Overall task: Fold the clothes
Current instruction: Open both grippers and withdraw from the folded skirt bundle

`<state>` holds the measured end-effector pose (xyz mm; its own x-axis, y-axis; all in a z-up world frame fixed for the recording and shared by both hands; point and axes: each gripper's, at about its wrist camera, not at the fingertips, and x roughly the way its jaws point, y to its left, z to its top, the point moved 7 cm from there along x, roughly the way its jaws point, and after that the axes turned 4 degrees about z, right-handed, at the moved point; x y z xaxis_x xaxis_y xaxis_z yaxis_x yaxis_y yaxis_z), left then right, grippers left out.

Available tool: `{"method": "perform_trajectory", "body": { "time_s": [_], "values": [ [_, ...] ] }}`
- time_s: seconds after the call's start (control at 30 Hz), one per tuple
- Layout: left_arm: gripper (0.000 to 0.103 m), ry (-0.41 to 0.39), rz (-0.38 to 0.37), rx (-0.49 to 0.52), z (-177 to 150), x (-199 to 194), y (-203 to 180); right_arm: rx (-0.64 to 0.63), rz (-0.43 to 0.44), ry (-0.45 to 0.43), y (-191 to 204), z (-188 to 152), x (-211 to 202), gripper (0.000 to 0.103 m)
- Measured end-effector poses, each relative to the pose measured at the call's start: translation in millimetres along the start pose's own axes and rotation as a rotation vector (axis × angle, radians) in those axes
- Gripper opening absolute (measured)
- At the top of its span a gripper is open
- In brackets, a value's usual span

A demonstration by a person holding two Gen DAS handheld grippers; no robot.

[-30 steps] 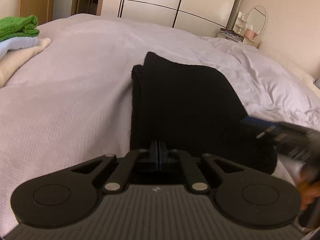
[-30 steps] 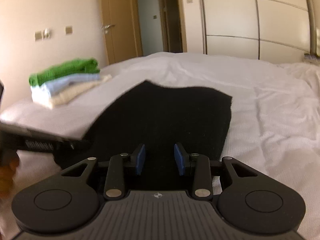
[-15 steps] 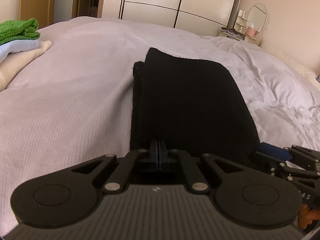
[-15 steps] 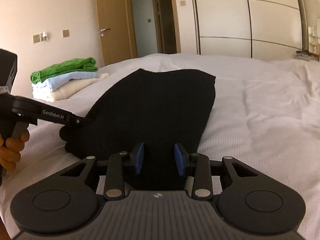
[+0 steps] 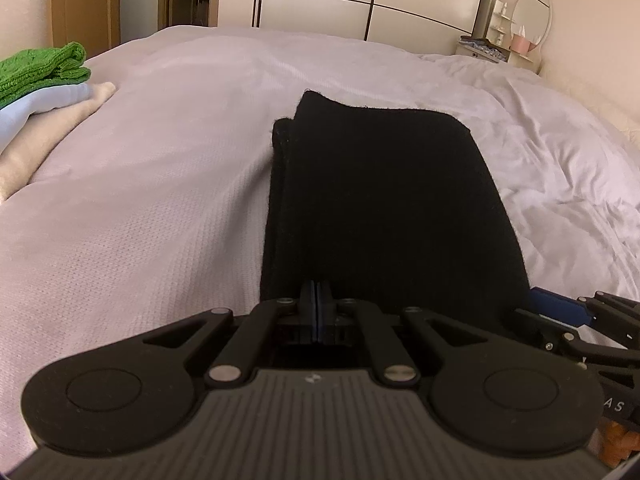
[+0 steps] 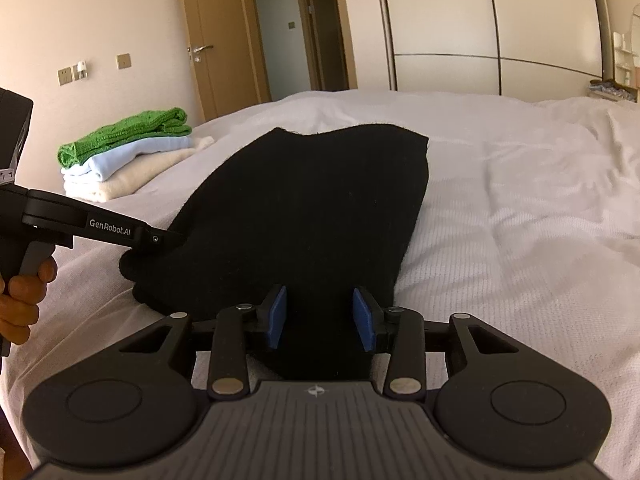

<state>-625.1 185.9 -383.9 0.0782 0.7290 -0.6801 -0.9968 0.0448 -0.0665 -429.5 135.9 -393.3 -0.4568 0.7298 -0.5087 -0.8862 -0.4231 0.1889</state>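
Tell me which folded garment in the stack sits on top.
The green knit; it lies above the light blue garment and the cream one at the bottom.

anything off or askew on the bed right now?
Nothing damaged or spilled. The black garment lies folded lengthwise on the white bedspread, but its far left layers sit slightly offset rather than flush. The folded stack at the left looks tidy. Left gripper is shut at the near hem; right gripper is open.

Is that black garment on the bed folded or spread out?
Folded: the black garment shows doubled layers along its left edge and lies as a narrow strip.
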Motion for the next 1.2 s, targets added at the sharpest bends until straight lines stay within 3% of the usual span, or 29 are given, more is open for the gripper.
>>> {"method": "perform_trajectory", "body": {
  "time_s": [0.23, 0.33, 0.4, 0.57, 0.73, 0.83, 0.93, 1.07, 1.2],
  "values": [
    [0.004, 0.023, -0.031, 0.006, 14.9, -9.3, 4.4, 0.036, 0.087, 0.043, -8.3, 15.2, -5.0, 0.042],
    [0.005, -0.024, -0.058, 0.010, 41.2, -23.9, 8.5, 0.127, 0.153, -0.007, -31.6, 43.7, -15.9, 0.042],
    [0.009, -0.070, -0.069, 0.022, 64.9, -28.0, 7.6, 0.175, 0.149, -0.057, -55.2, 64.6, -15.0, 0.042],
    [0.009, -0.075, -0.107, 0.063, 105.0, 4.4, -7.3, 0.193, 0.134, -0.076, -98.2, 98.0, 32.8, 0.041],
    [0.009, 0.007, -0.076, 0.061, 95.0, 61.0, -4.6, 0.193, 0.172, -0.049, -96.6, 97.5, 79.8, 0.038],
    [0.010, -0.019, -0.071, 0.043, 73.9, 73.0, 7.4, 0.125, 0.128, -0.004, -82.1, 86.7, 95.2, 0.038],
    [0.009, -0.047, -0.067, 0.022, 64.0, 75.3, 15.3, 0.050, 0.068, 0.027, -69.7, 78.2, 106.2, 0.038],
    [0.008, -0.025, -0.038, 0.012, 67.8, 67.6, 12.5, -0.026, 0.013, 0.057, -59.4, 78.9, 105.8, 0.038],
    [0.009, -0.017, 0.000, -0.003, 69.7, 29.7, 4.3, 0.121, 0.020, 0.033, -65.8, 85.5, 76.6, 0.042]
  ]
}}
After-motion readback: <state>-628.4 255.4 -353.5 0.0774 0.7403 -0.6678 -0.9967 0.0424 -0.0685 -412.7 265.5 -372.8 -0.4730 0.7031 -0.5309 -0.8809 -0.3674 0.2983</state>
